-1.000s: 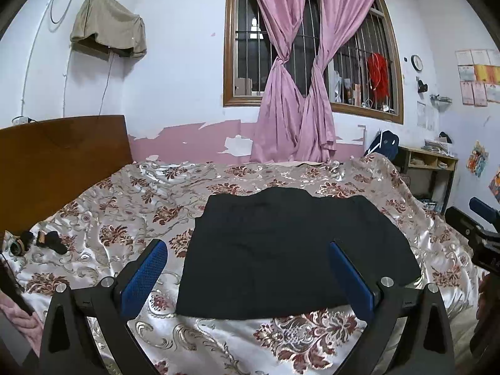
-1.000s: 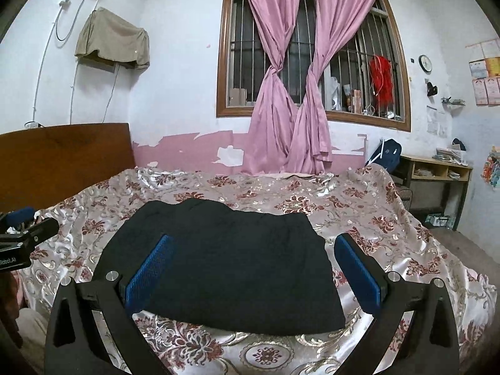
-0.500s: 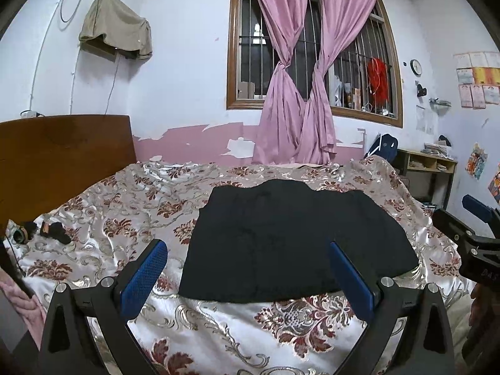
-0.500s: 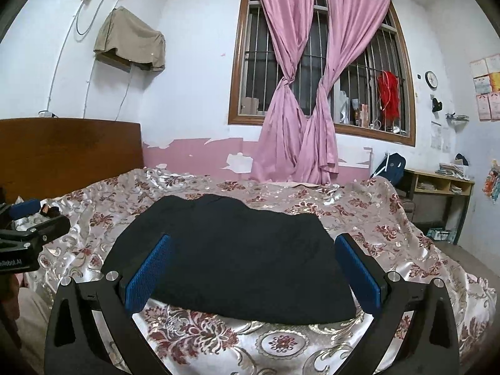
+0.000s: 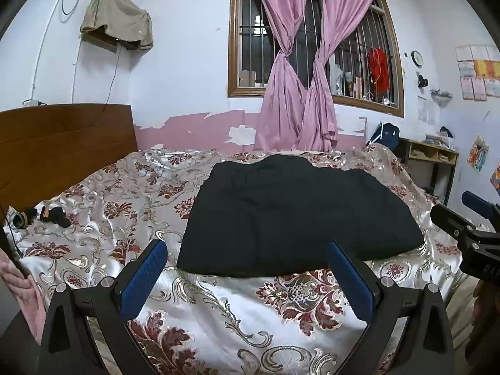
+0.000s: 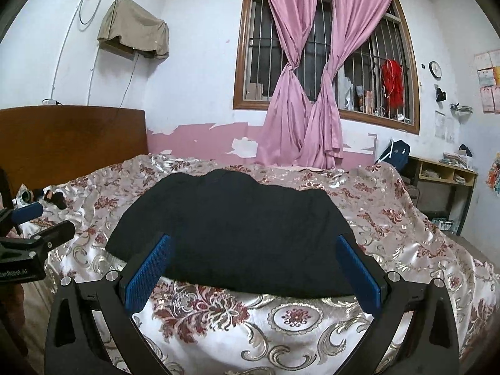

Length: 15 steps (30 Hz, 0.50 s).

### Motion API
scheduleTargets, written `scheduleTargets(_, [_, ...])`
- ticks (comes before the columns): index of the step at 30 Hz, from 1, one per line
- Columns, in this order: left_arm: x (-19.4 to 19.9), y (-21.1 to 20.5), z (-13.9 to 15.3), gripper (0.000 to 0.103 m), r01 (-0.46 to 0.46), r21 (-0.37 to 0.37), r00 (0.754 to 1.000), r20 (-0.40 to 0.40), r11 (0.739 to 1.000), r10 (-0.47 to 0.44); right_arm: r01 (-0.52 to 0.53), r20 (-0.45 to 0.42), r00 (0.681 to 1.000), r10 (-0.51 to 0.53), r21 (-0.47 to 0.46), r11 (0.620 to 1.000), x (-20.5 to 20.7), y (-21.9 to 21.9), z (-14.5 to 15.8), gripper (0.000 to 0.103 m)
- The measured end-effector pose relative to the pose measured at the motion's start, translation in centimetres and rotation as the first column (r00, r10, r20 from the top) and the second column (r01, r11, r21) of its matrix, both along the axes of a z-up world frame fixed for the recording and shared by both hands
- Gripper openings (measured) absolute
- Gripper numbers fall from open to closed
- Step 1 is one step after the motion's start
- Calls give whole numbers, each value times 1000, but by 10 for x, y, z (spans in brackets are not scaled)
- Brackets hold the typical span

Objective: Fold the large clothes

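Through the left wrist camera we saw our left gripper [image 5: 247,276] with its blue fingers [image 5: 143,276] spread wide and holding nothing, raised over the near edge of the bed [image 5: 218,315]. The black garment [image 5: 293,212] lay folded flat on the flowered bedspread, beyond the fingertips and reaching a little past the right finger. Nothing lay between the fingers and the cloth. Off beyond the left finger, near the wooden headboard [image 5: 62,143], sat a few small dark objects [image 5: 53,214], too small to identify. Past the right finger the right gripper [image 5: 468,234] stuck in from the frame edge. Behind the bed hung pink curtains [image 5: 300,93] tied over a barred window.

Through the right wrist camera our right gripper [image 6: 253,272] also had its fingers [image 6: 359,272] wide apart and empty. The garment [image 6: 234,228] spanned the gap between them, its near hem just past the fingertips and unobstructed. The left gripper [image 6: 34,234] showed beyond the left finger, and a desk [image 6: 447,178] stood far past the right finger.
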State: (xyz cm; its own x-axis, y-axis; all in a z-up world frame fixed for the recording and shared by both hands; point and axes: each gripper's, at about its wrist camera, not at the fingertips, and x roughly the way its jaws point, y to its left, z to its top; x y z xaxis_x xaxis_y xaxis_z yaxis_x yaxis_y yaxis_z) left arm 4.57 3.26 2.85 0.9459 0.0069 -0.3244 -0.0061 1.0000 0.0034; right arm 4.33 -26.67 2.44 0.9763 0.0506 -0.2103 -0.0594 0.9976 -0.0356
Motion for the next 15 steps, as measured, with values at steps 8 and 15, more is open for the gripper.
scheduleTargets(8, [1,4,-10,103,-18,-16,1000,-23,1000,17,3,-22,1000,-2,8,1000,-1,-1,-10,102])
scheduleTargets(15, [3,4,-14,103,-19,-16,999,-38,1000,19,3,-44,999,-2,17,1000,0,-3,-18,102])
